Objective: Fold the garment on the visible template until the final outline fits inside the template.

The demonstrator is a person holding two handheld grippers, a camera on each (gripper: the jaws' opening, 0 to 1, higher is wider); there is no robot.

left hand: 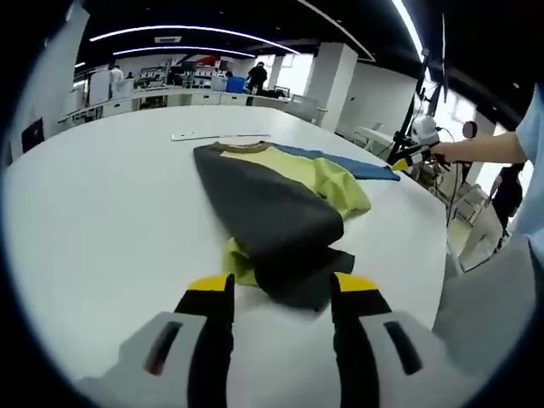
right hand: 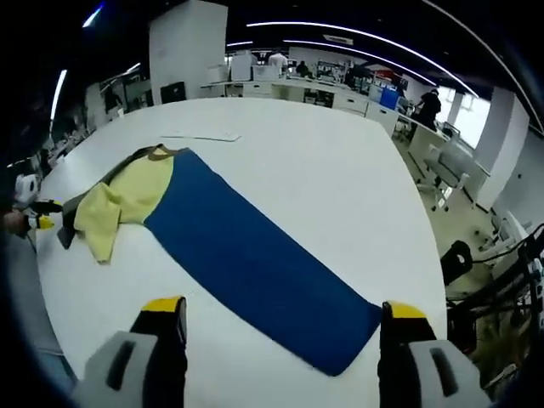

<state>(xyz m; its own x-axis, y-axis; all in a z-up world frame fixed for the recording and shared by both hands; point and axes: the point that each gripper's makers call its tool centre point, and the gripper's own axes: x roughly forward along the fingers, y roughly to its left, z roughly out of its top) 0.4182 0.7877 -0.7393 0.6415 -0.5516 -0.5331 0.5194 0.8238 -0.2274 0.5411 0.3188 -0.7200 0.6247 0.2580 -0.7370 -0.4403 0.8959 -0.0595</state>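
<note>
The left gripper (left hand: 278, 289) is hanging with jaws apart, empty, just short of the shirt (left hand: 272, 212), probably lining up a fold. The right gripper (right hand: 285, 327) is gaping wide before the blue mat (right hand: 255, 255), the shirt bunched at its far end.

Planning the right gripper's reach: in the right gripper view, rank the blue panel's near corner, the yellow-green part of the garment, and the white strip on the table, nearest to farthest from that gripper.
1. Blue panel's near corner, just ahead of the right gripper, between its jaws.
2. Yellow-green part, farther up on the left.
3. White strip, beyond the garment, far across the table.
</note>
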